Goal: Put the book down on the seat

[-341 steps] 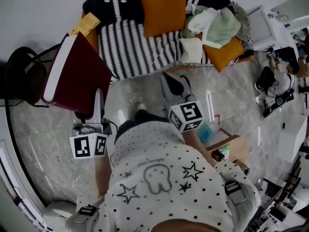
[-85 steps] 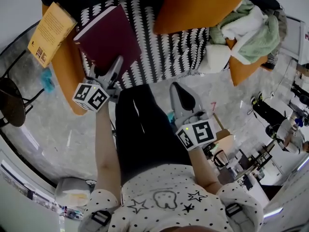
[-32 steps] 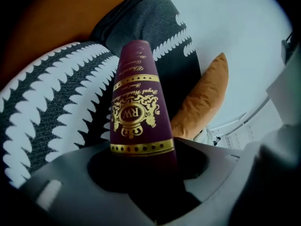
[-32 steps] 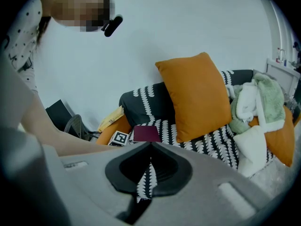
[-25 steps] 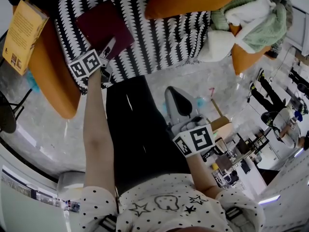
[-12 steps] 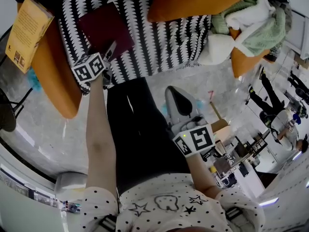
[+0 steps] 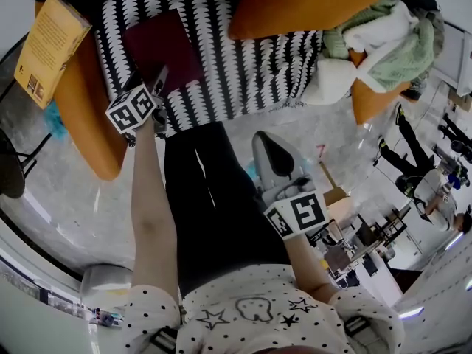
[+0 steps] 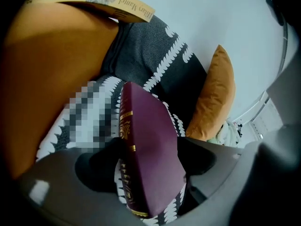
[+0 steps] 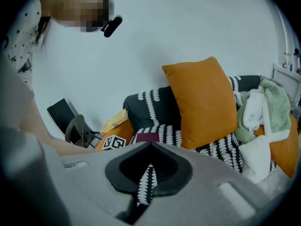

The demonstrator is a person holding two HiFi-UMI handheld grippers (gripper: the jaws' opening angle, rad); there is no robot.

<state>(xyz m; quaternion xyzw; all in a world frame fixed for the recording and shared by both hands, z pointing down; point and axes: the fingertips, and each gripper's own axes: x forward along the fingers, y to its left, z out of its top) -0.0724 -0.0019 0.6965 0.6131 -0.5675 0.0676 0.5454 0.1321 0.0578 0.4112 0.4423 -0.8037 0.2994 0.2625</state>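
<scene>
Maroon book point(image 7: 161, 46) flat on the seat point(image 7: 243, 72), cover up, on the black-and-white patterned throw toward the sofa's left end, just beside the orange armrest point(image 7: 96, 116). Gilt-lettered spine facing the camera of the left claw point(image 7: 158, 78). Near edge of the book between that claw's 2 jaws. Jaws spread wide, having just been opening, with a gap between one pad and the spine and no squeeze on the book. Marker cube point(image 7: 133, 110) of that claw above the seat's front edge, bare forearm running back from it.

Yellow book point(image 7: 51, 39) on top of the armrest, tilted, well apart from the maroon one. Large orange cushion point(image 7: 310, 2) upright against the backrest, to the right of the maroon book. Heap of green and white cloth point(image 7: 376, 39) at the sofa's right end, over a 2nd orange cushion point(image 7: 369, 98).

Right claw point(image 7: 264, 140) off the sofa, above the pale floor beside the dark-trousered leg point(image 7: 214, 198), pointing toward the seat. Jaws drawn together with nothing between them, only a sliver of the patterned throw visible past them.
</scene>
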